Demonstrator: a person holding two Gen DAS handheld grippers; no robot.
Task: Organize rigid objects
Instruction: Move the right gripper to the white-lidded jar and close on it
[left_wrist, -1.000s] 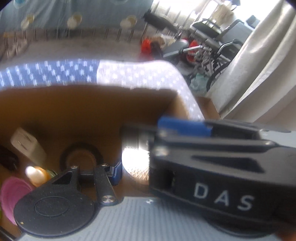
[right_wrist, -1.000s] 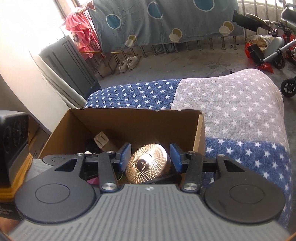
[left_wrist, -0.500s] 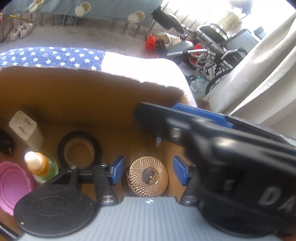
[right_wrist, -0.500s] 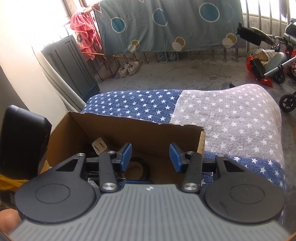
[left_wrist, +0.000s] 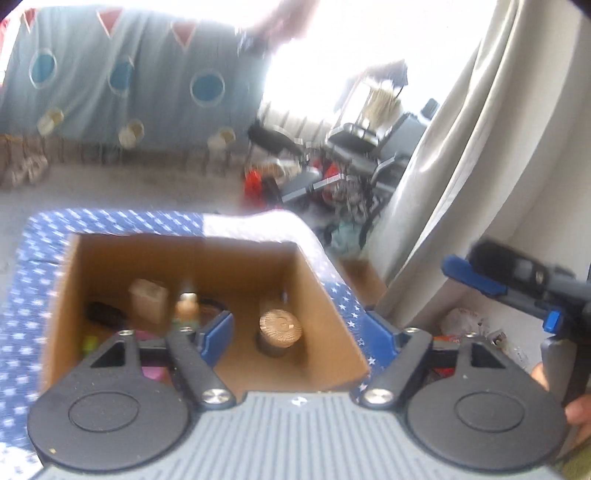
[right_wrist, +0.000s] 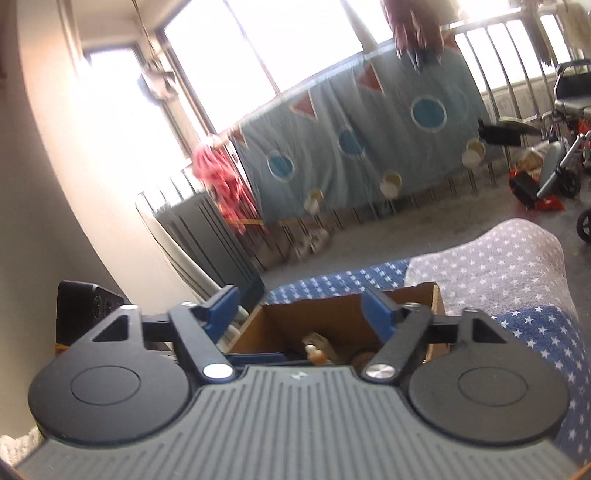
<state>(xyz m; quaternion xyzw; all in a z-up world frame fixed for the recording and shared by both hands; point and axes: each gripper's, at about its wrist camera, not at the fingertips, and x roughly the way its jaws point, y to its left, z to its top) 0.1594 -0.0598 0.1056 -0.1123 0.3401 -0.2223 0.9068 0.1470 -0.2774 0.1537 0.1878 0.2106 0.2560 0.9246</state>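
Brown cardboard box (left_wrist: 325, 295) on our star-print cloth (left_wrist: 22, 295) already holds the gold ribbed-lid jar (left_wrist: 280, 326) at its 4 o'clock corner, our left gripper (left_wrist: 301, 328) and right gripper (right_wrist: 299, 310) both empty, jaws just spread wide; further sorting we cannot judge.

Both grippers, left (left_wrist: 303, 331) and right (right_wrist: 300, 309), are raised clear of the box (left_wrist: 334, 317), jaws just opened wider, the gold jar (left_wrist: 280, 325) released inside.
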